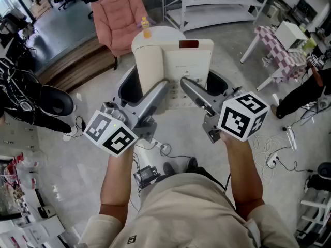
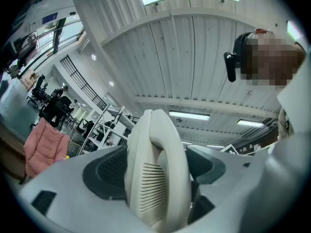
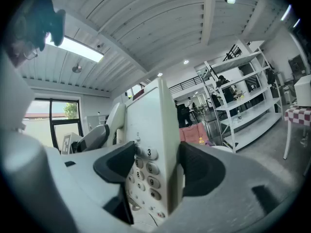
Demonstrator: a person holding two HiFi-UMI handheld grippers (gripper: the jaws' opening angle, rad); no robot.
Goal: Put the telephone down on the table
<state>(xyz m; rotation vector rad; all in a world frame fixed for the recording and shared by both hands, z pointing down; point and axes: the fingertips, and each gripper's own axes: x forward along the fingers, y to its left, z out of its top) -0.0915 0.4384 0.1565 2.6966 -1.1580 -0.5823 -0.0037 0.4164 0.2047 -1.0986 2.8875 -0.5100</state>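
A cream telephone is held in the air between my two grippers, above the floor. Its handset (image 1: 147, 61) stands upright between the jaws of my left gripper (image 1: 145, 89), which is shut on it. In the left gripper view the handset (image 2: 155, 140) fills the gap of the left gripper (image 2: 158, 178), with both dark pads against it. My right gripper (image 1: 204, 89) is shut on the telephone base (image 1: 189, 66). In the right gripper view the base (image 3: 155, 120) stands on edge in the right gripper (image 3: 158, 171), keypad towards the left pad.
A white round table (image 1: 168, 32) with a yellow bottle (image 1: 146, 27) lies just beyond the telephone. A pink armchair (image 1: 121, 14) stands behind it, white shelving (image 1: 217, 4) at the back, a checked table (image 1: 279, 50) to the right. Cables (image 1: 165, 149) run over the floor.
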